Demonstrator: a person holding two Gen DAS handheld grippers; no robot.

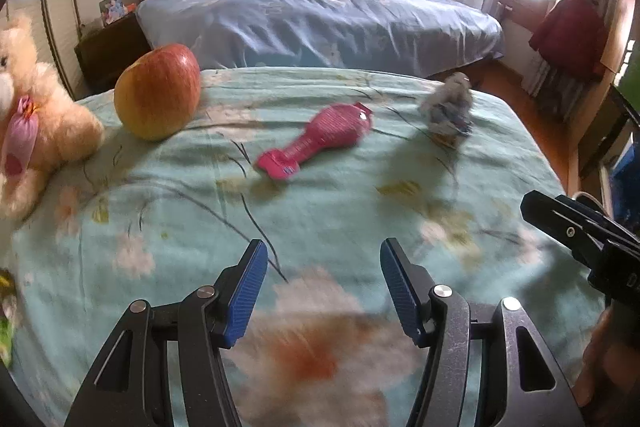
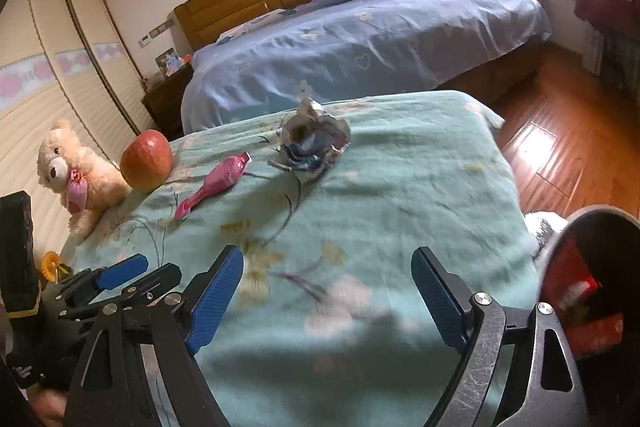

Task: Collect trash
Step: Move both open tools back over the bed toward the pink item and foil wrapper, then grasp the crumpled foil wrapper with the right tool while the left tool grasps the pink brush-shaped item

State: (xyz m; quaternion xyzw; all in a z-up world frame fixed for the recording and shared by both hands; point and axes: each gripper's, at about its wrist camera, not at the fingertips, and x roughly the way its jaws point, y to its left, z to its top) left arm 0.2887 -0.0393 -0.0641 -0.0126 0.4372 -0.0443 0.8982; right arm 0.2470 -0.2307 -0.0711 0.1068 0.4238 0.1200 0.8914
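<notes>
A pink crumpled wrapper (image 1: 316, 141) (image 2: 216, 183) lies on the teal flowered cloth, left of a crumpled ball of grey-blue paper (image 1: 448, 109) (image 2: 310, 143). My left gripper (image 1: 323, 259) hovers open over the near part of the cloth, nothing between its blue pads, well short of the wrapper. My right gripper (image 2: 327, 267) is also open and empty, wider, with the paper ball far ahead of it. A dark bin (image 2: 592, 275) at the right edge of the right wrist view holds red packaging.
A red-yellow apple (image 1: 158, 91) (image 2: 146, 159) and a cream teddy bear (image 1: 28, 115) (image 2: 78, 171) sit at the cloth's left side. Behind is a bed with blue sheets (image 1: 320, 23) (image 2: 360, 43). Wooden floor (image 2: 560, 131) lies to the right.
</notes>
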